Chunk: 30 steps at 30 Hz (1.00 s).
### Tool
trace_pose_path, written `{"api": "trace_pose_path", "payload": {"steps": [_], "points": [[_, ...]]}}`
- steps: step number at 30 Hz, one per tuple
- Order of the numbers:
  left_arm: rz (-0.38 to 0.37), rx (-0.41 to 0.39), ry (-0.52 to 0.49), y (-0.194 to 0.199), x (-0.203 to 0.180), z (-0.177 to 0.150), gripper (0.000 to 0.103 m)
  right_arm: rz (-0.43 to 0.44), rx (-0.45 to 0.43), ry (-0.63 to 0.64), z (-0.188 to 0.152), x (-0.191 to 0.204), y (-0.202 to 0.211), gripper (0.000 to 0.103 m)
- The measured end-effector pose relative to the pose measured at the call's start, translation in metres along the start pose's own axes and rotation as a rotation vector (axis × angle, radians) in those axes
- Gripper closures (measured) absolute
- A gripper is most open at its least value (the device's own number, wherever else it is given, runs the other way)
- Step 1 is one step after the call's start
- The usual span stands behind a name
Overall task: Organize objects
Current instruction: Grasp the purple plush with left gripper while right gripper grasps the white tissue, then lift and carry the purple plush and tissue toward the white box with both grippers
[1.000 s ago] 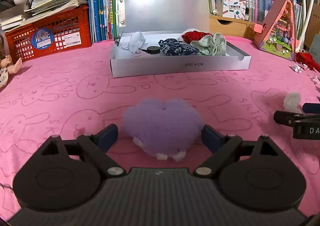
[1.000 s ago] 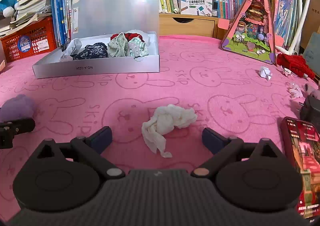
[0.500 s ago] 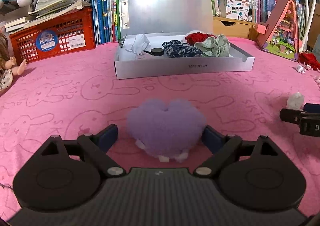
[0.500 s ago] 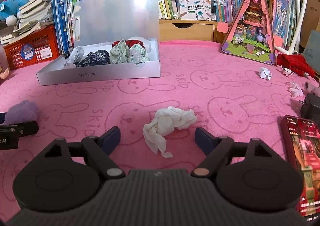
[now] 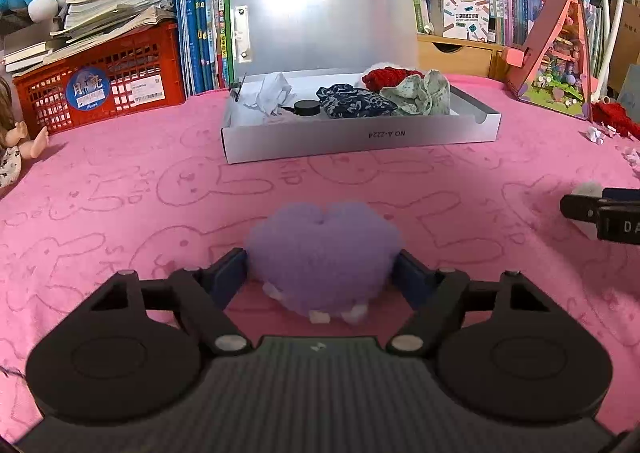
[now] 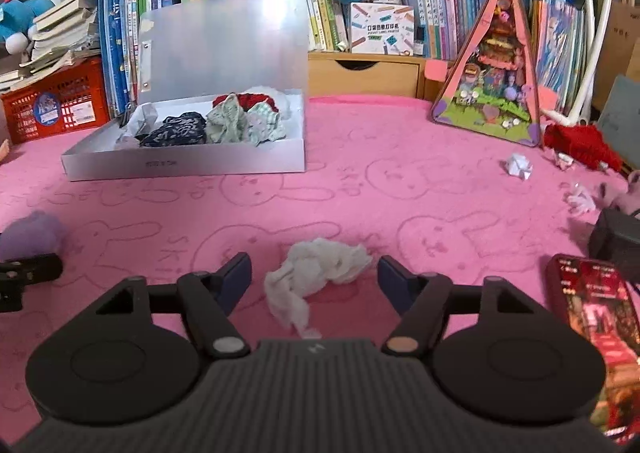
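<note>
We are closing the left gripper (image 5: 322, 273) on the purple plush heart (image 5: 320, 249), pads touching its sides. The right gripper (image 6: 314, 279), jaws still apart, is closing around the crumpled white cloth (image 6: 316, 273). We should squeeze gently and centred, then carry both to the far open box (image 5: 360, 133).

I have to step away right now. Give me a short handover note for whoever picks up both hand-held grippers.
Left hand-held gripper: jaws just closing, pads now against the purple plush heart, still on the pink cloth.
Right hand-held gripper: jaws just closing around the crumpled white tissue, not yet touching.
Done: fabric pieces and a red knit already in the open grey box.
Left: finish both grasps, carry each to the box; paper scraps remain at right.
</note>
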State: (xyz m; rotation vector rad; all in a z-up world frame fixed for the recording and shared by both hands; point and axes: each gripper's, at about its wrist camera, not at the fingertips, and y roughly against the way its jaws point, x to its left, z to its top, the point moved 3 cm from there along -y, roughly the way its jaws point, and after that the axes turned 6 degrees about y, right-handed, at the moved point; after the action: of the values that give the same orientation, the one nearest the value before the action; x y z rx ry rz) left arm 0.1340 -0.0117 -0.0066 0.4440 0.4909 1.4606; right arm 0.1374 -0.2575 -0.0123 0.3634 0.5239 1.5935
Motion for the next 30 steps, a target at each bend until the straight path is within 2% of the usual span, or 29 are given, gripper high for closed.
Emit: {"api": "trace_pose_path", "payload": {"steps": [3, 8, 30], "points": [[0.006, -0.005, -0.008, 0.001, -0.001, 0.0, 0.022, -0.011, -0.004, -0.006, 0.0, -0.001, 0.001, 0.044], [0.009, -0.005, 0.001, 0.001, -0.001, 0.0, 0.022, -0.007, -0.024, 0.013, 0.0, 0.003, 0.003, 0.048], [0.005, -0.007, 0.069, 0.001, 0.008, 0.003, 0.024, 0.01, -0.006, 0.028, 0.0, 0.006, 0.002, 0.05]]}}
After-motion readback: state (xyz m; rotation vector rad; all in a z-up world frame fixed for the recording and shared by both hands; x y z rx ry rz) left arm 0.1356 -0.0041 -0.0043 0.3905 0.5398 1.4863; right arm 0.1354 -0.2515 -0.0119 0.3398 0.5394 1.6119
